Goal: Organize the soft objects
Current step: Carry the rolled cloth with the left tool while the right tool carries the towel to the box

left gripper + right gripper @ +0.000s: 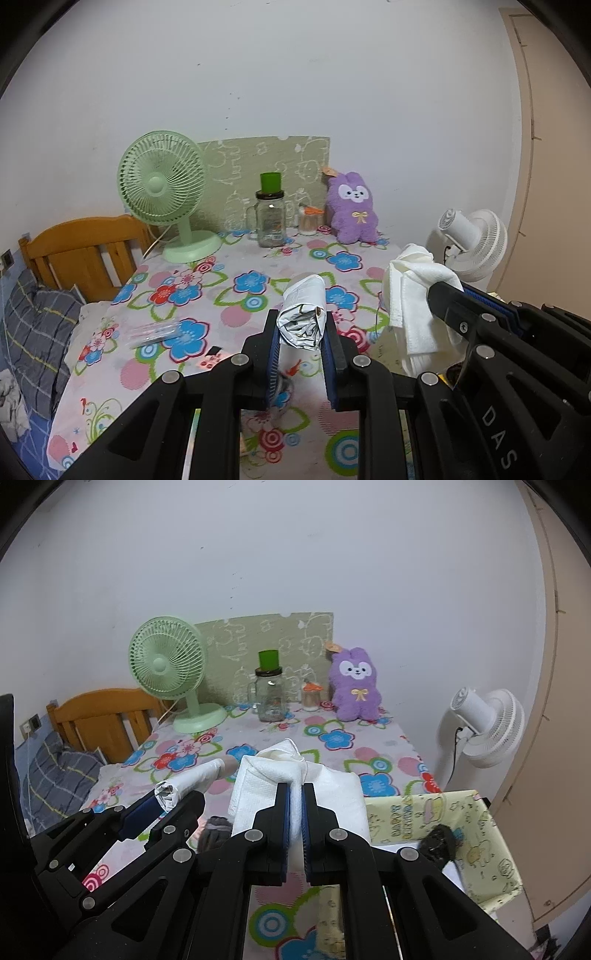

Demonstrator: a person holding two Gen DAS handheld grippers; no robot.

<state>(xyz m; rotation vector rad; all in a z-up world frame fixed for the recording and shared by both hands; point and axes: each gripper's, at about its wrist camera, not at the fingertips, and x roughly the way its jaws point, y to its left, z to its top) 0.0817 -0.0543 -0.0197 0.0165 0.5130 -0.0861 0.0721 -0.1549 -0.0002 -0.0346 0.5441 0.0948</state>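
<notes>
My right tongs [294, 797] pinched the towel [295, 775], the bin [476, 834] just right of them; left tongs [301, 332] pinched the roll [303, 312].

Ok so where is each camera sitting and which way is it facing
Left wrist: rides the left tongs, faces the floral table and back wall; its tongs clamp a rolled silver-white bundle, right tongs at its right.
Right wrist: rides the right tongs, same direction; they pinch a white cloth, left tongs at its left.
Shared: green fan, glass jar, purple plush.
</notes>
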